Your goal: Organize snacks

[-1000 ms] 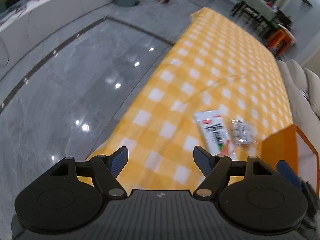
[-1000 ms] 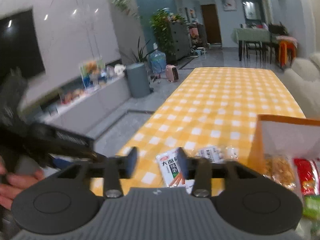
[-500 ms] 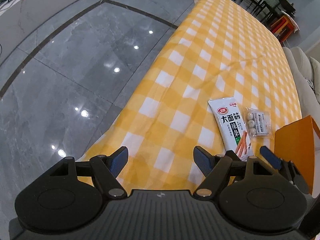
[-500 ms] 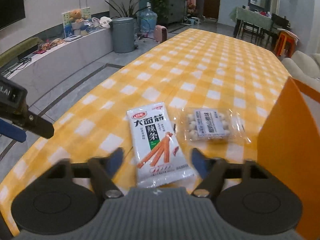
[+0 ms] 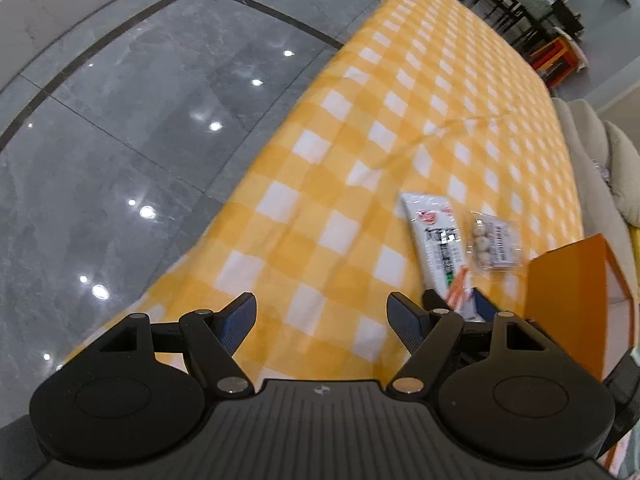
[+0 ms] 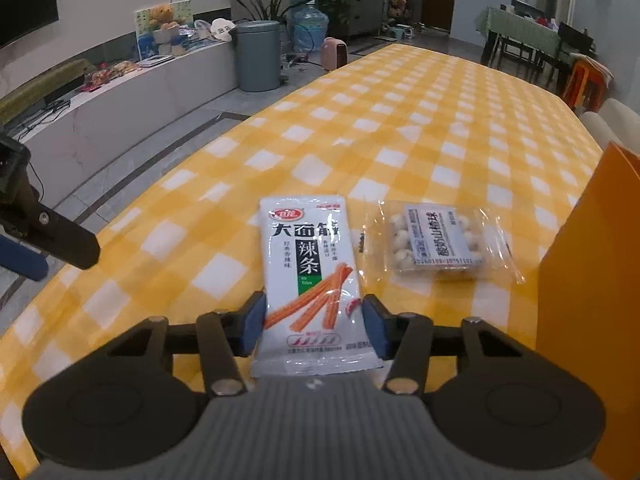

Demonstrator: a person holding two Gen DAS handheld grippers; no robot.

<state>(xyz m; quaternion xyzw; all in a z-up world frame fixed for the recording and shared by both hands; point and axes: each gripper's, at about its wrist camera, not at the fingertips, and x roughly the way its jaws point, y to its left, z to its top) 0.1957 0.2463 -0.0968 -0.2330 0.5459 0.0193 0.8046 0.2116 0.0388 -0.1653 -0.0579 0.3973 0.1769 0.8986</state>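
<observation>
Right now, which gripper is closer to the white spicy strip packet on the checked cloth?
Right. The right gripper straddles the white spicy strip packet, its jaws just closing beside its edges. The left gripper hangs open over bare cloth, off to the packet's left.

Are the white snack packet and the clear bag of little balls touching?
Apart. In the right wrist view, checked cloth shows between the white packet and the clear bag.
</observation>
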